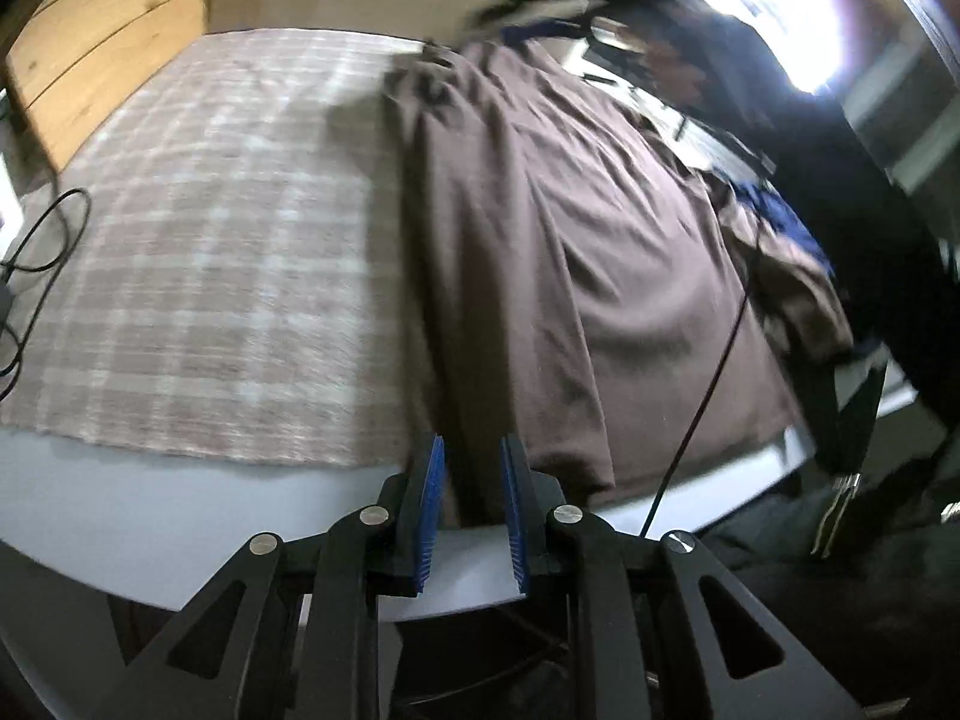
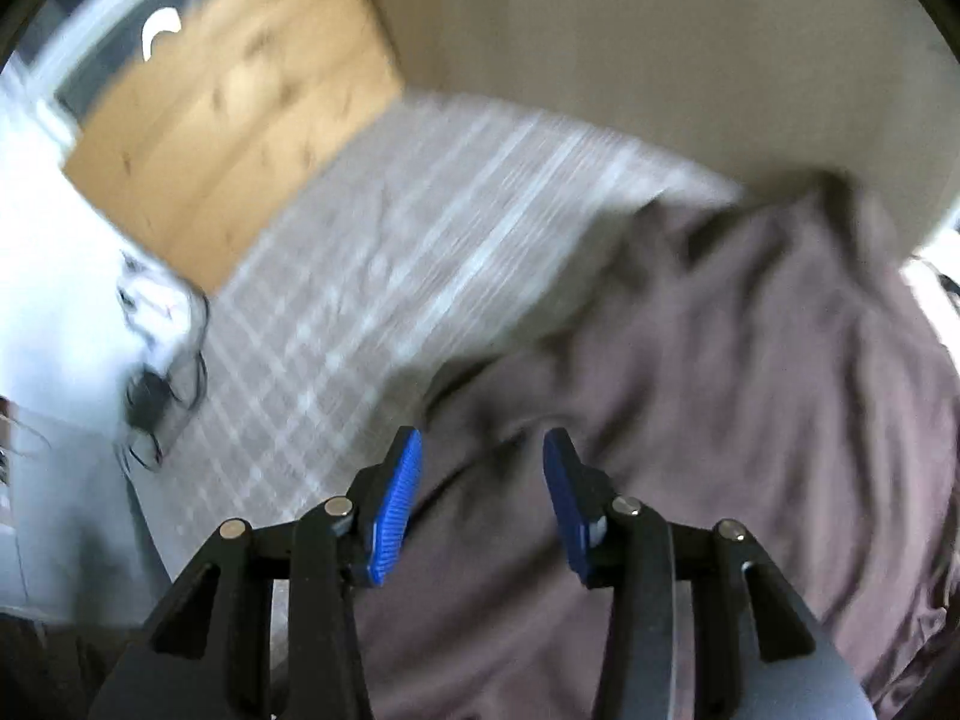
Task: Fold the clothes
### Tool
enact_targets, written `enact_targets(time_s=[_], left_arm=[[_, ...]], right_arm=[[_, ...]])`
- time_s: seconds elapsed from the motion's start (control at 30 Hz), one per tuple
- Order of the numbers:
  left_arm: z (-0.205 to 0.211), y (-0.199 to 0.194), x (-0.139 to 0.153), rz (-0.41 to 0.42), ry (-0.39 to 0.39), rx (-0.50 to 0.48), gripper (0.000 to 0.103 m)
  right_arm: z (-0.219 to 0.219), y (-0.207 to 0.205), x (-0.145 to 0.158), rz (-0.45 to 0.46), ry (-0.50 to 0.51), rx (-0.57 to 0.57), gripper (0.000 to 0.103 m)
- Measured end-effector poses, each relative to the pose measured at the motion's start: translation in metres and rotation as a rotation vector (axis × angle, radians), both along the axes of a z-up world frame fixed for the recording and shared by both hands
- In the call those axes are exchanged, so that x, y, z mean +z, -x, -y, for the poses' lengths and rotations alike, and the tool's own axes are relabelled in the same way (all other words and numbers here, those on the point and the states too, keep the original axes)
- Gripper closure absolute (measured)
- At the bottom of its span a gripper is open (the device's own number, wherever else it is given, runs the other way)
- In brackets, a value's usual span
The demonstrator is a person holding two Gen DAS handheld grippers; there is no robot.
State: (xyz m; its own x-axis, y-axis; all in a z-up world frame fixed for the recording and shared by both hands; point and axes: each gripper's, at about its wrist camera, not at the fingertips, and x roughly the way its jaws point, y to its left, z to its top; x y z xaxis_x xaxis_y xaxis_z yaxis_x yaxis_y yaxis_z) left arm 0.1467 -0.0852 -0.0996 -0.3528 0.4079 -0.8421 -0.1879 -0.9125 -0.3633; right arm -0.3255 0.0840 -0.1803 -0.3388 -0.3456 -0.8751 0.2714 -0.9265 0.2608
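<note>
A brown garment (image 1: 570, 240) lies spread and wrinkled over the right half of a plaid cloth (image 1: 210, 240) on the table. Its near hem reaches the table's front edge. My left gripper (image 1: 474, 450) hovers at that hem with its blue pads a narrow gap apart; no cloth is pinched between them. In the blurred right wrist view the same brown garment (image 2: 750, 390) fills the right side. My right gripper (image 2: 483, 438) is open above its creased left part, with nothing between the fingers.
The white table (image 1: 150, 492) shows bare at the front left. A wooden panel (image 1: 102, 42) stands at the far left. Black cables (image 1: 48, 240) lie at the left edge. A person's dark sleeve (image 1: 840, 180) reaches in from the right, over a blue cloth (image 1: 780, 210).
</note>
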Motion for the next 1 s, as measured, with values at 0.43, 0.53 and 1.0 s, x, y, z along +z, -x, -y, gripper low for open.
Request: enact_targets(time_s=[0.43,0.53,1.0], left_arm=[[-0.001,0.202,0.016,-0.116,0.069,-0.010,0.076],[-0.010,0.250,0.007,-0.130,0.115,-0.022,0.068],[-0.046,0.326,-0.030,-0.126,0.150,-0.171,0.094]], right_arm=[[-0.082,0.054,-0.023,-0.009,-0.047,-0.171,0.074],[-0.079,0.077,-0.032,-0.032,-0.069,-0.144,0.075],[-0.067,0.152,-0.091,0.015,-0.085,0.049,0.085]])
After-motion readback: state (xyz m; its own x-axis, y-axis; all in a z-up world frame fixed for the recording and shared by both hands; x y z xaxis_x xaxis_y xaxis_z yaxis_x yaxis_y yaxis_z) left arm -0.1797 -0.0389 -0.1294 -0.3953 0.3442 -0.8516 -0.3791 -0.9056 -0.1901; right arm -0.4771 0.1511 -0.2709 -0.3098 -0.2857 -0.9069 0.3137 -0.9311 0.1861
